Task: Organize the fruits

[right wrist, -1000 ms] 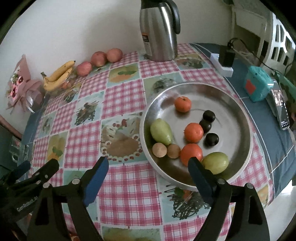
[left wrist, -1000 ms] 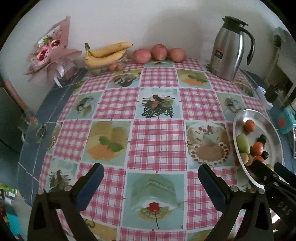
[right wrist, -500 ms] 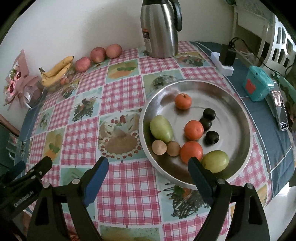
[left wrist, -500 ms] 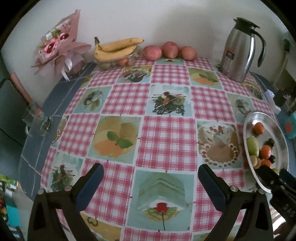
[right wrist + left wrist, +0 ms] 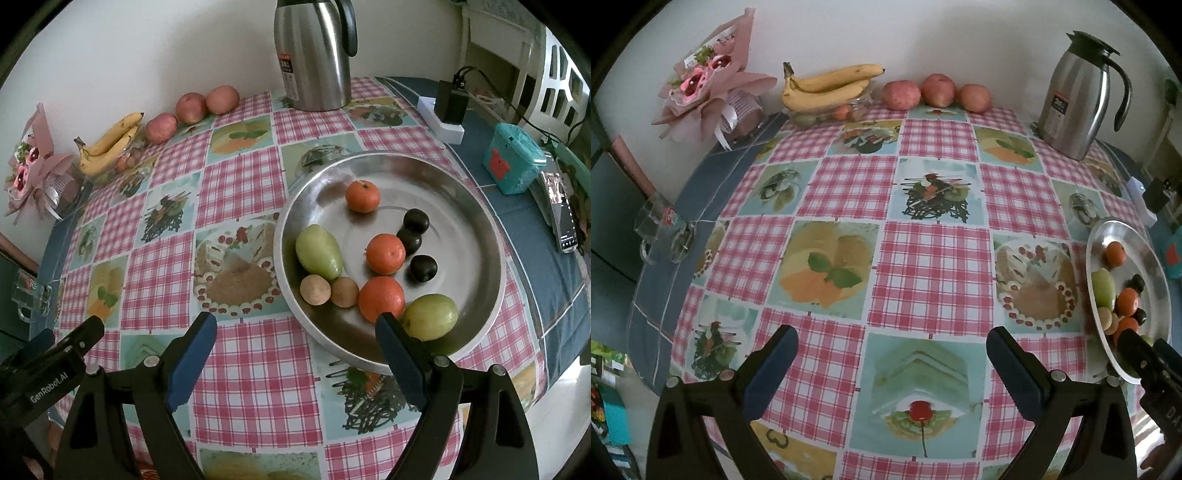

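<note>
- The left gripper (image 5: 892, 360) hangs over the checked tablecloth (image 5: 931, 266), fingers wide apart with nothing between them.
- The right gripper (image 5: 295, 343) sits above the near rim of the steel plate (image 5: 476, 206), fingers also spread and empty.
- On the plate: a green fruit (image 5: 430, 316) and an orange (image 5: 381, 298) nearest, two small tan round fruits (image 5: 329, 290) just beside a longer green fruit (image 5: 318, 252).
- Farther in, a second orange (image 5: 385, 254), three dark plums (image 5: 416, 240), and a third orange (image 5: 362, 196).
- Along the wall: three apples (image 5: 936, 91), a bunch of bananas (image 5: 827, 86) over a glass dish, a wrapped bouquet (image 5: 709, 85) and a steel thermos jug (image 5: 1078, 96).
</note>
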The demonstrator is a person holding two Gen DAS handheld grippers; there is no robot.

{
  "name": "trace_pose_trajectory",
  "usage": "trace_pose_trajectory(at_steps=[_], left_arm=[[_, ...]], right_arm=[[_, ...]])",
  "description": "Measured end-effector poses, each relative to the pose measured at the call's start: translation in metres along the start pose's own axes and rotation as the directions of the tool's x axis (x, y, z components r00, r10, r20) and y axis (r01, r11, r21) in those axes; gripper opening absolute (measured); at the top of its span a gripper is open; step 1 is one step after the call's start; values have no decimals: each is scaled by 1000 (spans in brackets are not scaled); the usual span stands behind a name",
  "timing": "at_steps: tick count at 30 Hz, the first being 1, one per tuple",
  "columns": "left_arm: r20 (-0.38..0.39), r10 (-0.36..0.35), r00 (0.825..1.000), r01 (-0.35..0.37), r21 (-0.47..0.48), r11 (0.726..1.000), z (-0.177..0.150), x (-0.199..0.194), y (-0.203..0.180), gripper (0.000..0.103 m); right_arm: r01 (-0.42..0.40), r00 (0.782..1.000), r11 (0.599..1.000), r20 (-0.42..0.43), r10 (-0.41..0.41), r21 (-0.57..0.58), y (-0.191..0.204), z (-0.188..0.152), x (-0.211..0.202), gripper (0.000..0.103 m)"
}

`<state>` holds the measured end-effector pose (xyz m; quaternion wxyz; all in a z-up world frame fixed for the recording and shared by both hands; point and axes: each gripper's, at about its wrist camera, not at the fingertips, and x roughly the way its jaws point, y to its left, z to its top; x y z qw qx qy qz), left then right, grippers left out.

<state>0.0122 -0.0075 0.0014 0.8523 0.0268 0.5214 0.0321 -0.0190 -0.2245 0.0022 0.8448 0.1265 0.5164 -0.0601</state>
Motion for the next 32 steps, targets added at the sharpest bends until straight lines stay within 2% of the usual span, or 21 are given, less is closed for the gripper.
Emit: trace_pose_trajectory(at_steps=[26, 29, 32], left_arm=[[-4, -31, 999, 31, 5, 999, -1, -1, -3, 103], [35, -66, 997, 65, 20, 998, -2, -9, -6, 103], [54, -61, 997, 59, 44, 997, -2, -13, -10, 103]], right_arm=[[-5, 1000, 1000, 0, 5, 1, 1, 0, 0, 88], [-5, 1000, 1000, 0, 5, 1, 1, 0, 0, 88], [-6, 1000, 1000, 1, 6, 3, 1, 0, 0, 88]])
